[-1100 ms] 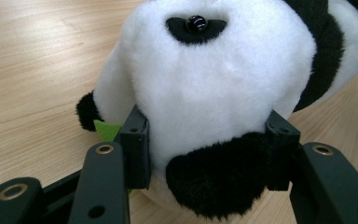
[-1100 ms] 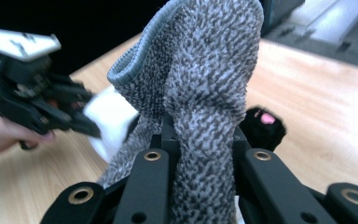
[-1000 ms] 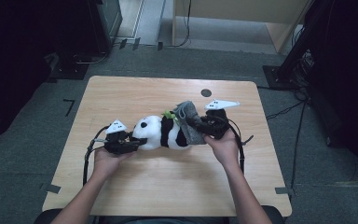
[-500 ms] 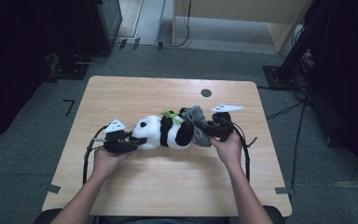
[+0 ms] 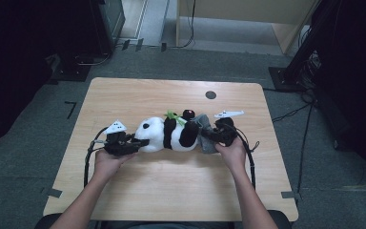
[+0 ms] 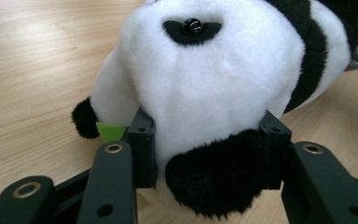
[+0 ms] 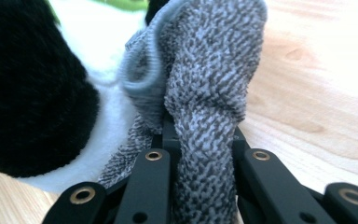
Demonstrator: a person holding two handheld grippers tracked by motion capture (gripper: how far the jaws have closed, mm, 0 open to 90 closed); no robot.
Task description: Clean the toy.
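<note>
A black-and-white panda plush (image 5: 164, 133) lies on its side across the wooden table (image 5: 171, 191), head to the left. My left gripper (image 5: 140, 142) holds the head: in the left gripper view (image 6: 207, 133) its jaws have just been closing and both pads press into the fur beside a black ear. At the panda's other end my right gripper (image 5: 208, 136) is shut on a grey knitted cloth (image 5: 204, 125). In the right gripper view (image 7: 200, 140) the cloth (image 7: 209, 93) rises bunched from between the jaws, against the panda's body (image 7: 28, 93).
A green leaf piece (image 5: 172, 116) sticks up from the panda's back edge. A small dark round hole (image 5: 210, 94) marks the table behind it. Cables trail from both grippers toward the person. Dark equipment and a wooden cabinet stand on the floor beyond the far edge.
The right gripper has come down with the grey cloth, from raised above the panda's rear end to low against it. The left hand has stayed at the head.
</note>
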